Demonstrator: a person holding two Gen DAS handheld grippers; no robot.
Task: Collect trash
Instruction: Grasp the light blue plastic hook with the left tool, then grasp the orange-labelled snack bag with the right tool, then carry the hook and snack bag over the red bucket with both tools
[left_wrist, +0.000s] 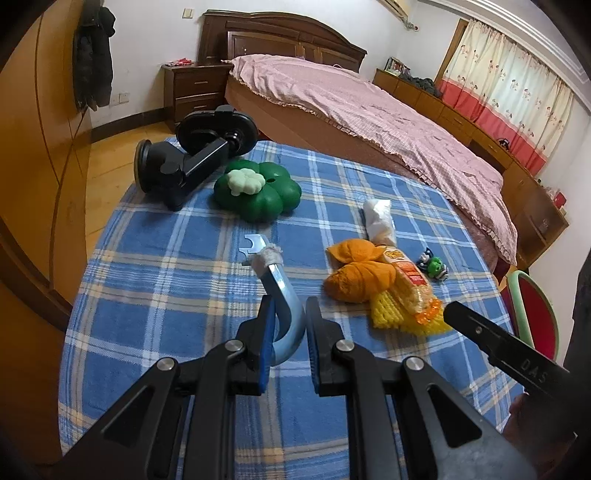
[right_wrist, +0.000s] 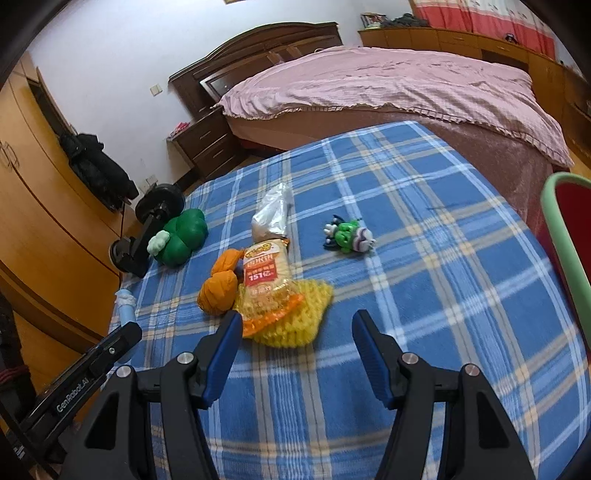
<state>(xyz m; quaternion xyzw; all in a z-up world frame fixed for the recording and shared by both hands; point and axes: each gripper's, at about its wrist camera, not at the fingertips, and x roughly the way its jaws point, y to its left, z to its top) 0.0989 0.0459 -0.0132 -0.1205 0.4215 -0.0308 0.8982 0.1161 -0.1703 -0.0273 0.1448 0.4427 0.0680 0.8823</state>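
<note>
The left tool (left_wrist: 286, 332) pinches a curved blue strip (left_wrist: 286, 295) (grey lint wrapped near its far end), holding it above the plaid tabletop (left_wrist: 166, 288). The right tool (right_wrist: 293, 354) is spread, nothing between its pads, just short of a trash pile: yellow foam net (right_wrist: 295, 314), snack wrapper (right_wrist: 264, 280) lying over it, orange peel (right_wrist: 218, 291) touching its left side. A small toy (right_wrist: 349, 234) lies apart to the right. A green dish (left_wrist: 258, 192) and a black mount (left_wrist: 188, 162) sit at the far left.
</note>
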